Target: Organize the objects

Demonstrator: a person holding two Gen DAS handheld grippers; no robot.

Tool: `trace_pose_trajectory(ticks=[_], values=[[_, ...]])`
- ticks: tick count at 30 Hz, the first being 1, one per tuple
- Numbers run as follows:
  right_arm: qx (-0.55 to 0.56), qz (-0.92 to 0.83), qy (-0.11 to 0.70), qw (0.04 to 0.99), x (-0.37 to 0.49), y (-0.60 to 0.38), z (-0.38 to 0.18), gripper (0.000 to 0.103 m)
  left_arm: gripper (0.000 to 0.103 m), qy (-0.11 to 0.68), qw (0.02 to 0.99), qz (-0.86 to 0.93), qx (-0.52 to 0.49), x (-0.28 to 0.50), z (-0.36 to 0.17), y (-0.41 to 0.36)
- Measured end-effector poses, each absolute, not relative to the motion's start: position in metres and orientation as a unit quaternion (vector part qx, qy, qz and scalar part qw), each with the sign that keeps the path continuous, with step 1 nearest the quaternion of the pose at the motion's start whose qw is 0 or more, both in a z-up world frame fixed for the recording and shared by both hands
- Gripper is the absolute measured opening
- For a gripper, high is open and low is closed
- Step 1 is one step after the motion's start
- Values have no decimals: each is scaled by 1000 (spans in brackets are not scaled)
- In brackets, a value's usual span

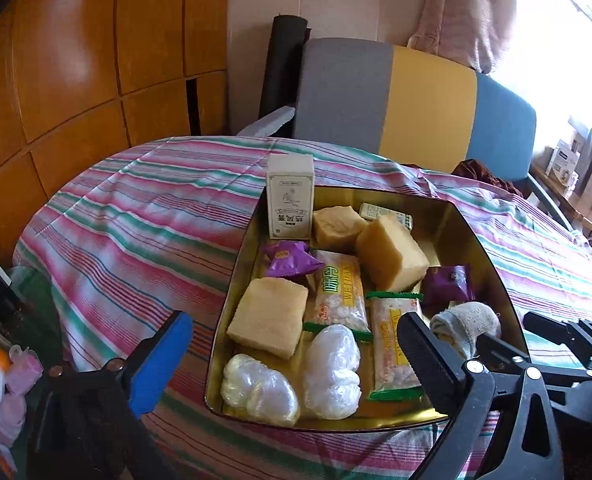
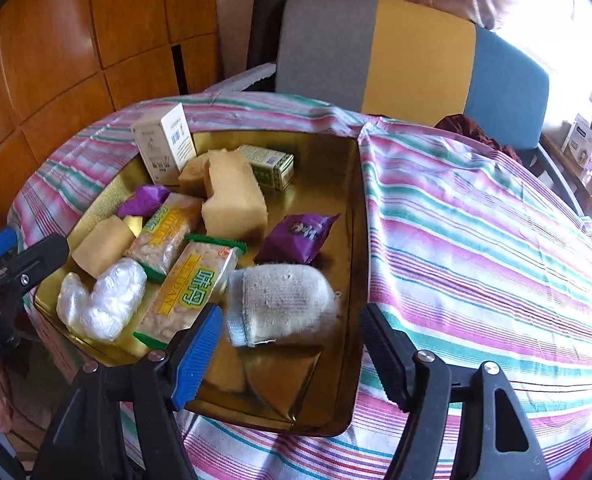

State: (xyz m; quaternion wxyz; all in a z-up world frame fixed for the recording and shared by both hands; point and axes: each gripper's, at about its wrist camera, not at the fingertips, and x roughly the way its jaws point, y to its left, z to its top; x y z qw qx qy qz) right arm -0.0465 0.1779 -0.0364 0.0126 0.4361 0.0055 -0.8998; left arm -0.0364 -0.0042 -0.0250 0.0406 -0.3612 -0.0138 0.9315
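1. In the left wrist view, the small green carton (image 1: 384, 215) sits mostly hidden behind the sponge blocks (image 1: 392, 256).
2. The tin tray (image 2: 352, 240) has its near left corner covered by the right tool (image 2: 291, 344).
3. Boxes on the far right shelf (image 1: 564, 162) are too washed out to read.

3 sponges (image 1: 392, 254), 2 purple pkts (image 1: 289, 258), 2 boxes (image 1: 289, 200).

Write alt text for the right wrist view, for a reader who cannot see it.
A gold tin tray on a striped tablecloth holds snack packets, yellow sponge blocks, small boxes and a rolled grey sock. The right gripper, fingers open and empty, hangs over the sock. A multicoloured chair stands behind the table.
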Motion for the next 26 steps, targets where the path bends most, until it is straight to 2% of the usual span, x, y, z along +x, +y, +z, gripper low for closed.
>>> trace_pose_trajectory(ticks=[6,16,26], values=[[396,-918,-29,-16,-32,177,-22,72,103,-2,6,937,-349,-32,-19,-6],[369,-929,-14,-28,-19,171,-7,72,103,-43,18,938,-343,-15,-13,-20],[378,-925,-12,-28,-19,167,-13,72,103,-23,13,943,-331,-8,-10,-9]])
